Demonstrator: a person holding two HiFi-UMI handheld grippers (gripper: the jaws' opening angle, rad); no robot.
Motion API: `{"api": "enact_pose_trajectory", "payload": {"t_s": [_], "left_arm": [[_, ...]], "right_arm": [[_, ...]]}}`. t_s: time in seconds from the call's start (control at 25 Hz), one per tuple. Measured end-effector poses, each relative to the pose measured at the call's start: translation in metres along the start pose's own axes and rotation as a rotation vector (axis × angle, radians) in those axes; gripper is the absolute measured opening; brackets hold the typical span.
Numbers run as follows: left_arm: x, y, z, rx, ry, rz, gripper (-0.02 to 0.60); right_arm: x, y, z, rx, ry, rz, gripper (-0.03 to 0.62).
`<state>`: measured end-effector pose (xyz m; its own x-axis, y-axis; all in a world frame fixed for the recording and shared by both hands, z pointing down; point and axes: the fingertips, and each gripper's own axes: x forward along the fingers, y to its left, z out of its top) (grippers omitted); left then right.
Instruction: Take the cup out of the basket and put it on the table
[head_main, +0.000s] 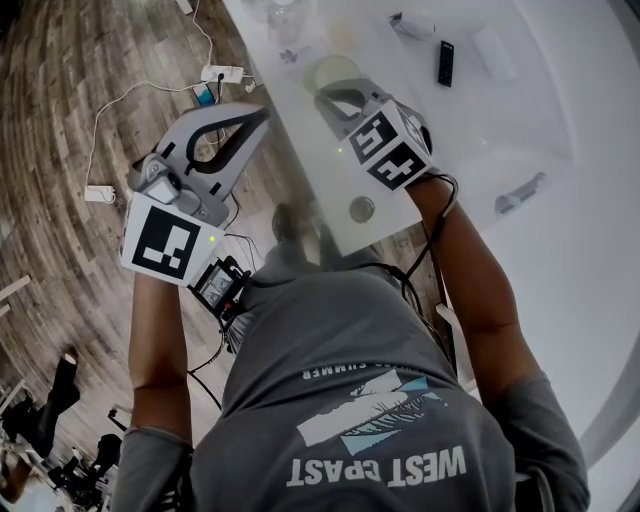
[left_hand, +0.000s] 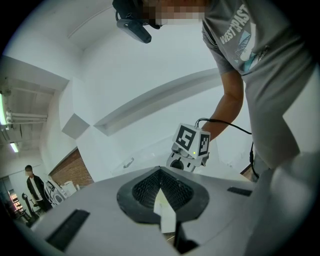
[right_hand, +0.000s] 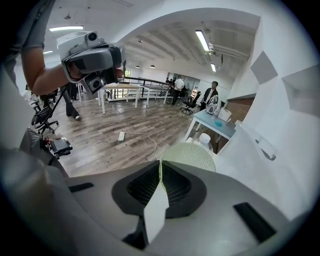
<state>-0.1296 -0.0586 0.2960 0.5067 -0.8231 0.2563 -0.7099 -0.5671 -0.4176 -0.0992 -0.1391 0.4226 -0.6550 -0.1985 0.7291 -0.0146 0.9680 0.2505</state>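
Right gripper view has the right gripper (right_hand: 160, 170) pinching the pale green cup (right_hand: 189, 154) by just its rim, over the white table (head_main: 470, 130) near the edge. No basket in sight. The left gripper (head_main: 250, 118) is closed and empty. With that thin a grip, imo the cup could twist loose or tip on landing.

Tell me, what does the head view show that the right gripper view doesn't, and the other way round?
Only the head view: a black remote lying on the white table. Only the right gripper view: people standing far across the room, and a bottle just beyond the cup. Both: that pale green cup pinched at its rim by the right tongs, the left tongs, and the wooden floor.
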Motion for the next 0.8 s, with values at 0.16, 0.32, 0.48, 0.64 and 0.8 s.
{"api": "enact_pose_trajectory", "payload": {"t_s": [0.16,0.32,0.48,0.64,0.8], "left_arm": [[-0.002,0.0,-0.009,-0.02,0.013,0.012,0.009],[-0.005,0.001,-0.018,-0.037,0.028,0.021,0.009],[-0.006,0.002,-0.026,-0.056,0.042,0.03,0.009],[-0.006,0.003,-0.033,-0.072,0.054,0.038,0.009],[-0.007,0.004,-0.038,-0.083,0.062,0.045,0.009]], "right_arm": [[0.018,0.003,-0.011,0.001,0.023,0.029,0.029],[0.038,0.009,-0.021,0.009,0.045,0.059,0.029],[0.056,0.015,-0.033,0.025,0.074,0.088,0.029],[0.071,0.018,-0.044,0.028,0.102,0.113,0.029],[0.082,0.019,-0.056,0.036,0.129,0.133,0.029]]}}
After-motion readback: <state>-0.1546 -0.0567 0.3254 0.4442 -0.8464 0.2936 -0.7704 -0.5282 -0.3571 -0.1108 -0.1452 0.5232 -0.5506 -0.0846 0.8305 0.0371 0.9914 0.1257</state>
